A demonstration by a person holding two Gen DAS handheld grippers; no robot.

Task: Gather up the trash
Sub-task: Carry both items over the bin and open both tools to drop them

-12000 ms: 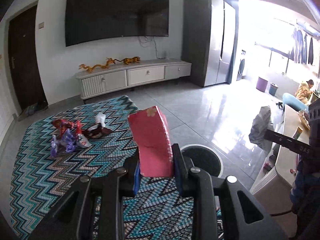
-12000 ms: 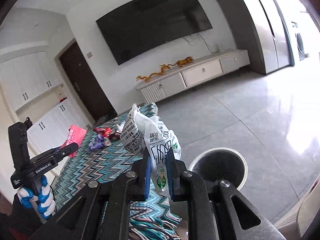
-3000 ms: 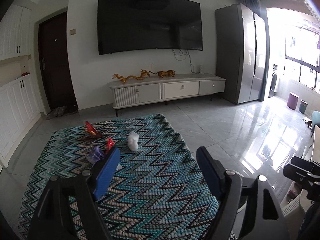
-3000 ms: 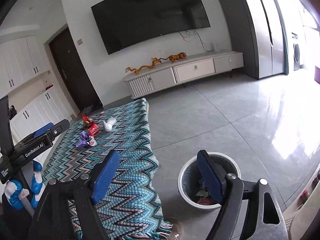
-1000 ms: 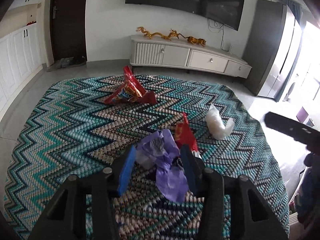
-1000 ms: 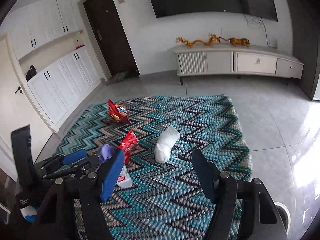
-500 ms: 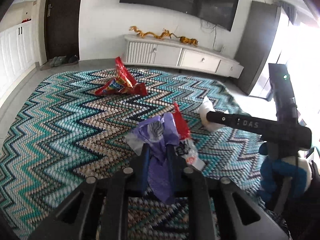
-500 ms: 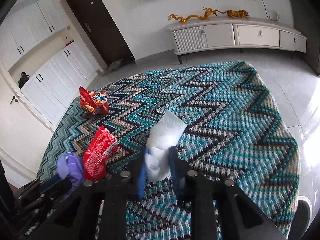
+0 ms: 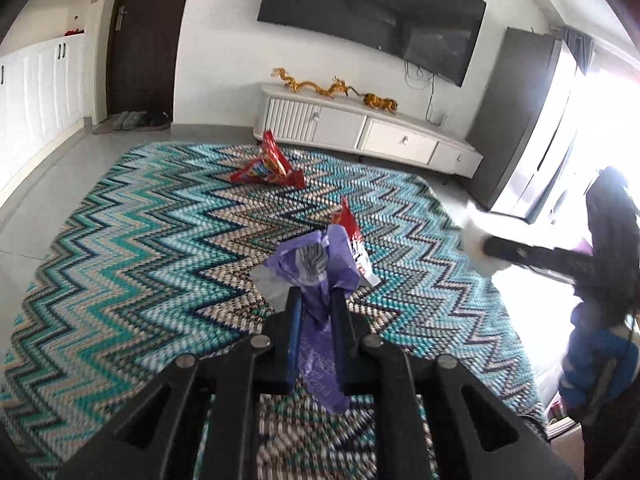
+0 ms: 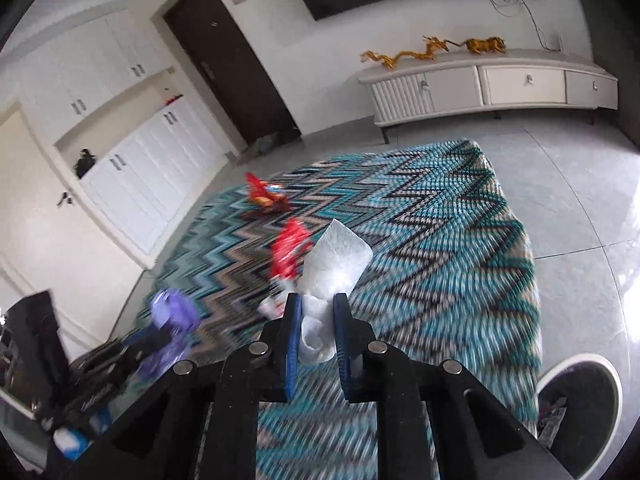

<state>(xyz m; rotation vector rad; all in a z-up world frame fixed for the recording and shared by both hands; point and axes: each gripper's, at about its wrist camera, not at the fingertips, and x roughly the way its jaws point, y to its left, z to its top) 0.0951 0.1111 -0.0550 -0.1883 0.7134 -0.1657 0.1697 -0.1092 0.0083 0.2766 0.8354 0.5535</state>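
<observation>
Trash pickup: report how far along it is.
Done: some litter already lies in the bin. In hand: the left tongs grip a purple wrapper; the right tongs grip a white crumpled bag. Left: two red snack wrappers on the rug, one near, one farther back.

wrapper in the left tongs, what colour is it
Purple, with a silvery inner lining; the wrapper shows best in the left wrist view, pinched in the left tongs.
</observation>
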